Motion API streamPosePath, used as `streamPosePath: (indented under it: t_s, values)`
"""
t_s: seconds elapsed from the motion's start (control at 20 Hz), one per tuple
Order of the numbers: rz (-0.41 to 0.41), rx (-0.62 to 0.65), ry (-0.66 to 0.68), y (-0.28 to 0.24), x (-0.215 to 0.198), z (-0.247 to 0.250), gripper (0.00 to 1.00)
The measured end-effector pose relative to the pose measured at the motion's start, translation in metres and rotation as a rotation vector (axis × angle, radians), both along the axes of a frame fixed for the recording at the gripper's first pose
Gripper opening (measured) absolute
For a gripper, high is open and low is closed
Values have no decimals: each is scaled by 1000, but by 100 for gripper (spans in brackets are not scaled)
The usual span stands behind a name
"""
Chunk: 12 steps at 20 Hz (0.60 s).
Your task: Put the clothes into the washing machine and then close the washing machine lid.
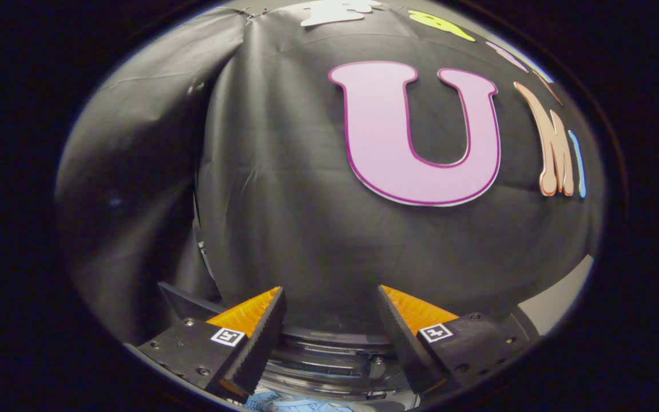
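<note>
The gripper (329,320) is hanging with its fingers spread apart and holding nothing, just above the washing machine (329,357), whose round clear rim is showing between the fingers. Pale blue clothes (301,405) are lying below that rim, seemingly inside. Judging from this, closing the lid is coming next, though the lid is hidden. Behind the machine the booth's black cloth wall (284,200) is hanging, with a strip of pale surface (558,297) beside it.

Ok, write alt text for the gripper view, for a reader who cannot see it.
The gripper is open with nothing between its fingers, pointing at the booth's black cloth wall. Below and between the fingers lies the washing machine's round opening, with light blue clothing at the nearest edge.
</note>
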<state>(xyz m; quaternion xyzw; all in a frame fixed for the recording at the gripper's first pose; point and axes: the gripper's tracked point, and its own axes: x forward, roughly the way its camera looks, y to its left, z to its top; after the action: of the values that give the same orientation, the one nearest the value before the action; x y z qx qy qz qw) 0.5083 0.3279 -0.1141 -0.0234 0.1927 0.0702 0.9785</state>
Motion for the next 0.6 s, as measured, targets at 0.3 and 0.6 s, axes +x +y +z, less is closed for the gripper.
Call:
streamPosePath:
  t_s: [0.3,0.6]
  values:
    - [-13,24,-4,-2,-10,5,95]
    - [13,34,-26,-1,-44,15,96]
